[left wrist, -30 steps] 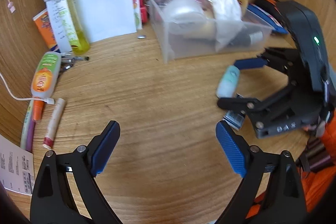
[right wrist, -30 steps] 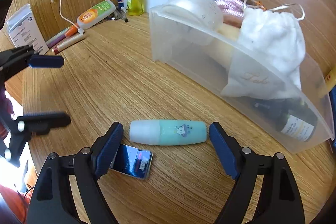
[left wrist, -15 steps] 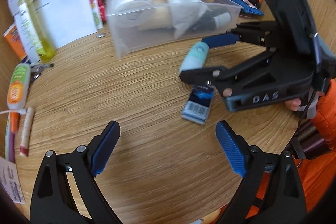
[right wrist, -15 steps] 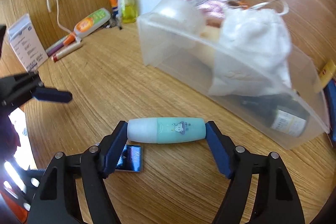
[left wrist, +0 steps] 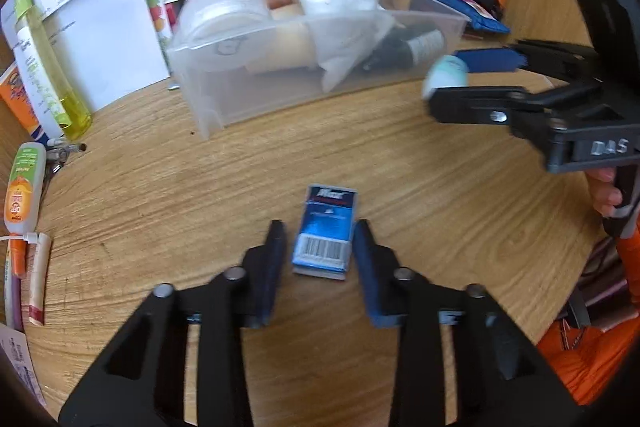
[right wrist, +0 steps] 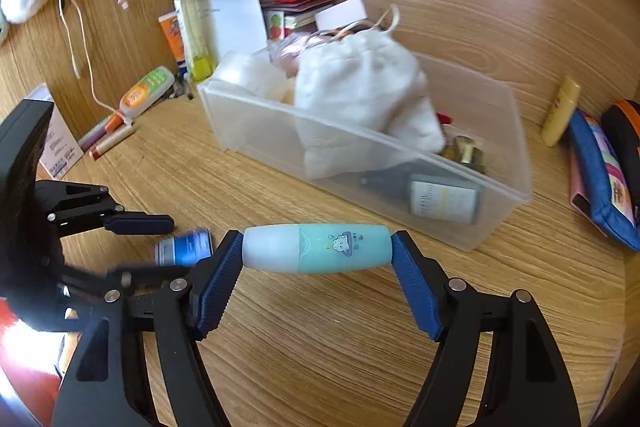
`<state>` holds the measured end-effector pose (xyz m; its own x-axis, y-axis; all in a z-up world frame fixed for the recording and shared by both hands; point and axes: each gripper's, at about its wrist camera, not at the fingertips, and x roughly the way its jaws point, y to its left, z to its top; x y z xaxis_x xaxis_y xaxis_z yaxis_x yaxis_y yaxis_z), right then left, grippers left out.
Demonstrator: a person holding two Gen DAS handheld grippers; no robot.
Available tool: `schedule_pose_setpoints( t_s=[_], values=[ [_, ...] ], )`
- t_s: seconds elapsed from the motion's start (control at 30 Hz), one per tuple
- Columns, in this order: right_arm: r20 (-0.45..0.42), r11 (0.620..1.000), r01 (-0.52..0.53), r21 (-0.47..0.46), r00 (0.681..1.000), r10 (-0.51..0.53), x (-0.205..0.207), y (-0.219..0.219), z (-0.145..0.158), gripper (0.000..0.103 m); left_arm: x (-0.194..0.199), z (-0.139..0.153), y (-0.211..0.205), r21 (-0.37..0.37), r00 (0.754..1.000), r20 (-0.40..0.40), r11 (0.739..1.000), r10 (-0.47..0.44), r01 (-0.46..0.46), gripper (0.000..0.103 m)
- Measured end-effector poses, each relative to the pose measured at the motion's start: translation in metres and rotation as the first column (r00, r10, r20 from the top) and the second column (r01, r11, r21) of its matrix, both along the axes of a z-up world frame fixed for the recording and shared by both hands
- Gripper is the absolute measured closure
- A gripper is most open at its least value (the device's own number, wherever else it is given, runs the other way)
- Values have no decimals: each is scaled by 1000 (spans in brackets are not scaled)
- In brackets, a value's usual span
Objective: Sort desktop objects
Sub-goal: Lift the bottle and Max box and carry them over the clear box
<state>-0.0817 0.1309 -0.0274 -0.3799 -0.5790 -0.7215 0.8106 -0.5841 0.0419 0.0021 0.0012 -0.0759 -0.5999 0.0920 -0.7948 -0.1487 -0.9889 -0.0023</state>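
My right gripper (right wrist: 318, 255) is shut on a mint-green tube with a white cap (right wrist: 318, 247), held end to end and lifted above the desk; it also shows in the left wrist view (left wrist: 446, 77). My left gripper (left wrist: 320, 251) straddles a small blue box with a barcode (left wrist: 326, 233) lying on the wooden desk; the right pad touches the box, a small gap shows at the left pad. The box also shows in the right wrist view (right wrist: 186, 247). A clear plastic bin (right wrist: 500, 187) holds a white cloth bag (right wrist: 360, 95), a dark bottle and other items.
At the left lie an orange-labelled tube (left wrist: 24, 187), pens, a yellow bottle (left wrist: 48, 67) and white papers (left wrist: 108, 19). A blue pencil case (right wrist: 600, 179) and a yellow tube (right wrist: 560, 111) lie right of the bin. White cables hang at the far left.
My right gripper closed on the mint tube and lifted it off the desk toward the bin. My left gripper moved over to the blue box and narrowed around it.
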Motion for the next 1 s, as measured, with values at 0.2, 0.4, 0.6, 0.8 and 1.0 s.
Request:
schedule_pose_setpoints(
  t_s=[0.2,0.4,0.6,0.8,1.0],
  values=[
    [2,999,18,-30,1000,-18,-4,10,2,32,-6,1,-9,15,998,-7,998,62,-61,76],
    [-11,998,28,-54,1000,-29,-7,20,10,32,-8,21,-14,50,992,-68,994,104,-101,76],
    [-39,995,46,-90,998,-50,-12,29,23,32,-13,51,-20,89,978,-160,988,136,-123,76],
    [-68,991,66,-115,995,-74,-22,37,37,32,-26,79,-24,110,958,-239,985,159,-136,76],
    [-97,989,86,-123,990,-98,-38,36,48,32,-47,99,-31,115,942,-287,982,177,-150,76]
  ],
)
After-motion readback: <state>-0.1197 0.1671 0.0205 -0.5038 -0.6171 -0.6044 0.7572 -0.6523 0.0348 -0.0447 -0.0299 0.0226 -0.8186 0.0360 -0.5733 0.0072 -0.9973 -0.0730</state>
